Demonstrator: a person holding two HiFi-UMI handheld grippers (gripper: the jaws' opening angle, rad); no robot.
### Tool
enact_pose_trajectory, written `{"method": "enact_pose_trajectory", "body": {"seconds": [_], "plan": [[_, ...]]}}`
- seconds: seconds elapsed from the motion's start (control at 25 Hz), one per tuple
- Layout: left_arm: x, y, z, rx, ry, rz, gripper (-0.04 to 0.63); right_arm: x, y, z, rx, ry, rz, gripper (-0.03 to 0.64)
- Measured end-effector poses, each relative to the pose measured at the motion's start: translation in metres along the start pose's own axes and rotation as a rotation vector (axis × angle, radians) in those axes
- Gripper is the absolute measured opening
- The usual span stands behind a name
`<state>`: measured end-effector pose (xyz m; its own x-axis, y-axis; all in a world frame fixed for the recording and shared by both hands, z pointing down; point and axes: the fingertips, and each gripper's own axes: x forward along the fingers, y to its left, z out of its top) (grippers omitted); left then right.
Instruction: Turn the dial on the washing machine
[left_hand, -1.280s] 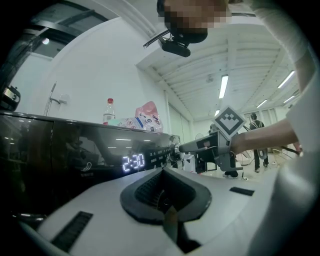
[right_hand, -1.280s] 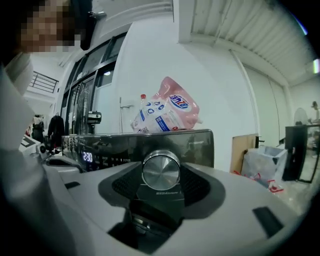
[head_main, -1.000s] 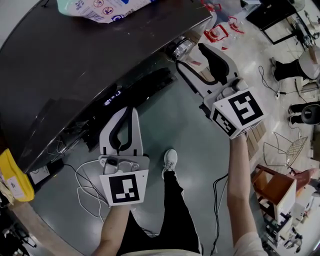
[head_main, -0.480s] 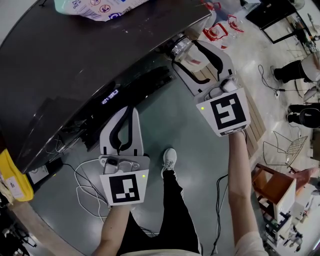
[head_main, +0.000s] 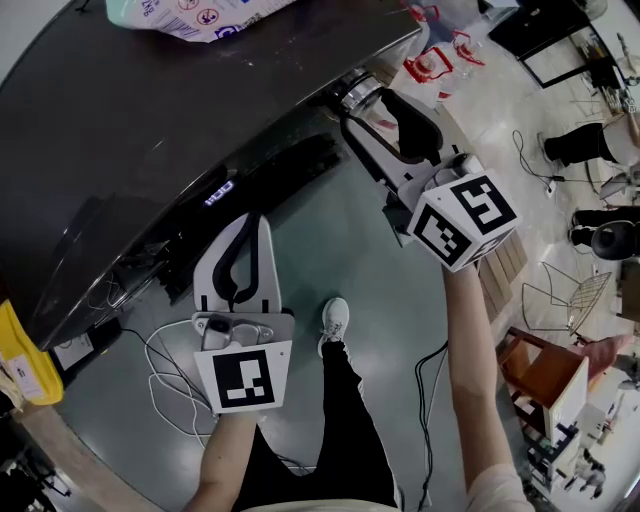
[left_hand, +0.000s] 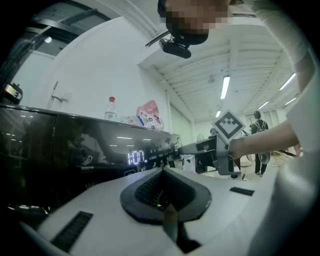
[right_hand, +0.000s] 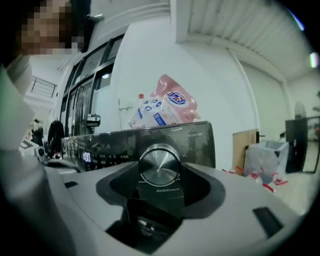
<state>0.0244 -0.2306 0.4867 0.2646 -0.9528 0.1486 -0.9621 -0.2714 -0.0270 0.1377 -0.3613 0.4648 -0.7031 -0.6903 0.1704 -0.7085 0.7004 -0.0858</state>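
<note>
The washing machine (head_main: 150, 130) has a dark glossy top and a front panel whose display (head_main: 219, 192) reads 1:00. Its round silver dial (head_main: 356, 92) sits at the panel's right end. My right gripper (head_main: 367, 102) reaches up to it, with one jaw on each side, shut on the dial. In the right gripper view the dial (right_hand: 159, 165) fills the gap between the dark pads of the right gripper (right_hand: 159, 172). My left gripper (head_main: 250, 228) hangs lower, in front of the panel, shut with nothing in it. The left gripper (left_hand: 162, 187) faces the display (left_hand: 136, 157).
A detergent pouch (head_main: 200, 15) lies on the machine's top. White cables (head_main: 165, 370) trail over the floor at the lower left. A wooden stool (head_main: 545, 375) and a red-printed plastic bag (head_main: 435, 60) stand to the right. The person's shoe (head_main: 335, 322) is below the grippers.
My right gripper has rolled about the dial, its marker cube tilting one way and then the other. The display's reading has changed. The left gripper has barely moved.
</note>
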Motion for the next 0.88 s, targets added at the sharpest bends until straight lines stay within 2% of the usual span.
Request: {"method": "enact_pose_trajectory", "body": {"seconds": [0.24,0.44,0.52,0.72,0.88], "plan": [[-0.0001,-0.0019,-0.0024,-0.003,0.004,-0.005,-0.002,-0.0015,-0.0029,0.0002,0.127,-0.020,0.006,0.262],[0.0013,-0.0019,-0.0032,-0.012,0.003,0.001,-0.002,-0.0009,-0.0084,-0.0029,0.427,-0.058,0.051,0.262],[0.0012,-0.0022,-0.0033,-0.012,0.002,0.002,-0.002,0.0003,-0.0076,-0.0018,0.499,-0.089,0.077,0.262],[0.0005,-0.0009,-0.0032,-0.006,0.003,0.003,-0.002,0.0015,-0.0039,0.0030,0.496,-0.113,0.104,0.262],[-0.0009,0.0001,-0.0039,-0.008,0.001,0.007,-0.002,-0.0018,-0.0080,-0.0030,0.466,-0.099,0.046,0.262]]}}
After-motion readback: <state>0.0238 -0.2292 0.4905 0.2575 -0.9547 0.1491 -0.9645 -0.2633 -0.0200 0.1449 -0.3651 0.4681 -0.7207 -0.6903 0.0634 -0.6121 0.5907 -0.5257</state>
